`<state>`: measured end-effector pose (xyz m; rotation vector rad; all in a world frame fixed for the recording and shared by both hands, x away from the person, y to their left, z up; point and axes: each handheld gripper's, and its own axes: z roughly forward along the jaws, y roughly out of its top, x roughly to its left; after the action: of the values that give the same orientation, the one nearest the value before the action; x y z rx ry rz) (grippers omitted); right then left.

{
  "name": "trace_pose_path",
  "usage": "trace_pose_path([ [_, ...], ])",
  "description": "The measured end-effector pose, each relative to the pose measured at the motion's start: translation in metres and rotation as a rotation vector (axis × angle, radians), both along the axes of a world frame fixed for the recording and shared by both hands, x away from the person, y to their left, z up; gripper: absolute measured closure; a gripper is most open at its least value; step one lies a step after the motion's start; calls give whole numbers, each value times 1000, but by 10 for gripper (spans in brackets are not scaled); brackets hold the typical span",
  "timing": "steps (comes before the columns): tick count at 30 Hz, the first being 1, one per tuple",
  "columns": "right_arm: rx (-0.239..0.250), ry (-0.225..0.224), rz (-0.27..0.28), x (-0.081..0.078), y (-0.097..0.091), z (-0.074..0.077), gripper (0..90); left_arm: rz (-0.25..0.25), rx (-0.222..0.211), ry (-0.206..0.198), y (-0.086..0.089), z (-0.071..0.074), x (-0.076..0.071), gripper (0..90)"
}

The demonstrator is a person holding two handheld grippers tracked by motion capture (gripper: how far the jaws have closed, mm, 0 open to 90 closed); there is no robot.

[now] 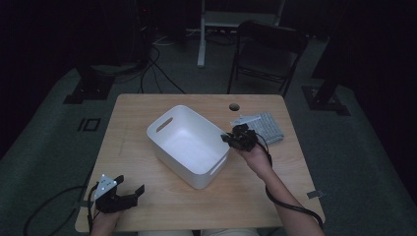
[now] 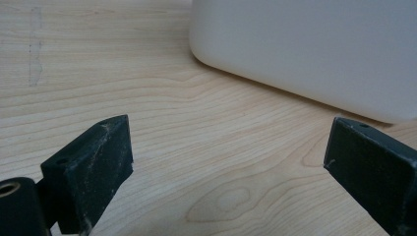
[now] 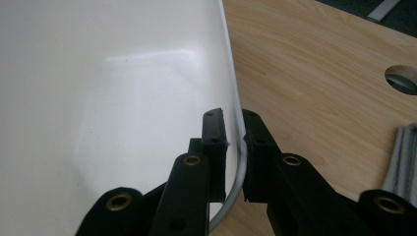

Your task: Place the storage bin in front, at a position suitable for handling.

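Tabletop (image 1: 147, 206): light wood, takes up most of the high view, with a round cable hole (image 1: 234, 106) near the far edge. Dark floor all around it.
Chair (image 1: 268, 51): black folding one parked on the floor past the far edge, pretty dim back there.
Bin (image 1: 189, 145): white plastic tub, sits about mid-tabletop, turned at an angle, slot handles cut into the short ends. Looks bare inside as far as I can see.
Cloth (image 1: 265, 127): grey folded towel-ish thing lying flat, just beyond the right hand, near the right far corner. Its edge peeks in at the right of the right gripper view too.
Right gripper (image 1: 235, 137): up at the bin's right-hand rim. In its own view the jaws are pinched down on the thin bin wall (image 3: 236, 113), one jaw inside the tub and one outside, so it's got the rim clamped.
Left gripper (image 1: 132, 191): resting low at the near left corner of the tabletop, well apart from the bin. Jaws spread wide with nothing but bare wood between them, bin's outer side ahead of them.
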<state>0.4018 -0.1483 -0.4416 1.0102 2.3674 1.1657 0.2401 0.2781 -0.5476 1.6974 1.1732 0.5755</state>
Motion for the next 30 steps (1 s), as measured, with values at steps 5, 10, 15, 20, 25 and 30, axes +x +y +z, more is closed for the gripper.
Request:
trace_pose_path([
  [5,-1,3,15,-6,-6,0,826,-10,7,1,-3,0,0,45],
  [10,-7,2,27,-14,-9,0,826,-15,7,6,-3,0,0,45],
  [15,-12,3,45,-23,-13,0,826,-17,0,3,-3,1,-1,45],
  [20,-21,4,63,-32,-15,0,826,-42,-4,18,-5,1,0,45],
  [25,-13,2,78,-41,-15,-2,826,-63,6,21,-9,1,0,45],
  [30,-8,2,93,-47,-15,-2,828,-68,-3,18,-8,2,-1,45],
])
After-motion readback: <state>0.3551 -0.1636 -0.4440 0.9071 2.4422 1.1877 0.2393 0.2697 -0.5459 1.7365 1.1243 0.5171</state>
